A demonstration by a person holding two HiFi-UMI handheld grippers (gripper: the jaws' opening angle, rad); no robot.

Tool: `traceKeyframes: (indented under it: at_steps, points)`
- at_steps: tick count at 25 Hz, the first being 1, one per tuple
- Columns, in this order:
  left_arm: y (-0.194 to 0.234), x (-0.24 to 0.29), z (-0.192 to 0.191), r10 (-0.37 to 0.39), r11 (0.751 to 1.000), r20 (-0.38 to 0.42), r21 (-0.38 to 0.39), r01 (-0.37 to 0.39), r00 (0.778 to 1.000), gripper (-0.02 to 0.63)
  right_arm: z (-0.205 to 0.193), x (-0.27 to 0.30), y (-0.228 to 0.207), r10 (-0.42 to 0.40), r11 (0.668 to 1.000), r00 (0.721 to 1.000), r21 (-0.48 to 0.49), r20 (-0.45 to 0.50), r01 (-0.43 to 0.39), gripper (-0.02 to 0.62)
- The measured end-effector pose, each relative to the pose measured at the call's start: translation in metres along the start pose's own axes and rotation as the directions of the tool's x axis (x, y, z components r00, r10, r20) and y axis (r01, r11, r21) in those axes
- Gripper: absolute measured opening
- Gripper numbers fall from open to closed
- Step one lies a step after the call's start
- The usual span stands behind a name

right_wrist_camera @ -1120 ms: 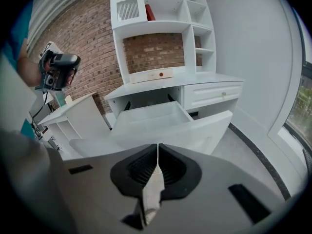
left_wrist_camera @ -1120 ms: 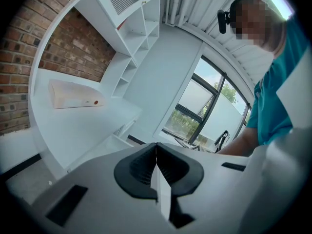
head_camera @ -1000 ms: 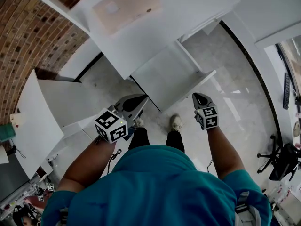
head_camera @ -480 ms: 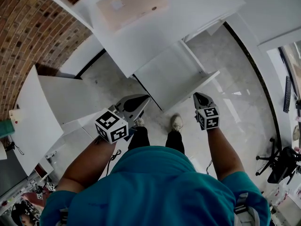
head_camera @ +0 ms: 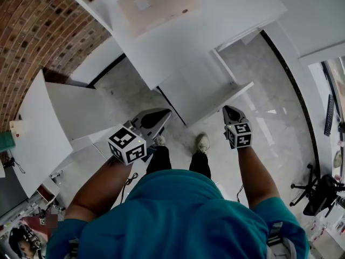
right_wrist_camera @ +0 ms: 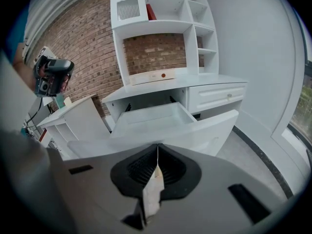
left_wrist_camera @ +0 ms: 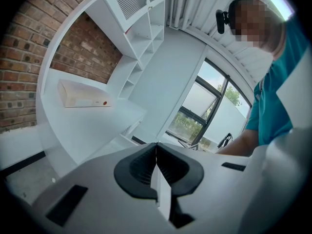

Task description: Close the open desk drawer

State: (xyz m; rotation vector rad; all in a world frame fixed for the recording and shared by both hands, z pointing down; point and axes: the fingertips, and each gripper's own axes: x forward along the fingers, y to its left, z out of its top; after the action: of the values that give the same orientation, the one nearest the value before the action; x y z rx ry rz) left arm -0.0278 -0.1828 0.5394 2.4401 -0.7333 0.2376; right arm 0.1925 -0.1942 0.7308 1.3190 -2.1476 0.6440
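White and pulled far out of the desk (head_camera: 178, 42), the drawer (head_camera: 200, 93) lies in the middle of the head view, a little above both grippers. The right gripper (head_camera: 230, 112) points at the right end of the drawer's front panel and is near it; contact cannot be told. The left gripper (head_camera: 153, 120) is near the panel's left end, lower left of it. Both pairs of jaws are pressed together and pinch nothing.

The drawer is a shallow white tray with a broad, plain front panel.

The right gripper view shows the drawer (right_wrist_camera: 151, 118) from the front, just beyond the right gripper (right_wrist_camera: 157, 147), under a shelf unit (right_wrist_camera: 161, 9) and a brick wall (right_wrist_camera: 78, 38). The left gripper view looks past the left gripper (left_wrist_camera: 156, 145) at a beige box (left_wrist_camera: 83, 94) on the desk top and a window (left_wrist_camera: 204, 106).
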Motion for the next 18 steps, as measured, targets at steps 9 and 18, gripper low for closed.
traceKeyframes:
  at_steps: [9,18]
  points:
    - [0.019,-0.011,0.006,0.023,1.0,0.023,-0.008,-0.023,0.999,0.017,0.016,0.019,0.004,0.002,1.0,1.0,-0.019,-0.003,-0.002,0.023]
    - [0.037,-0.023,0.013,0.049,0.999,0.046,-0.016,-0.048,0.998,0.017,0.036,0.039,0.008,0.007,0.999,1.0,-0.034,0.007,-0.007,0.023]
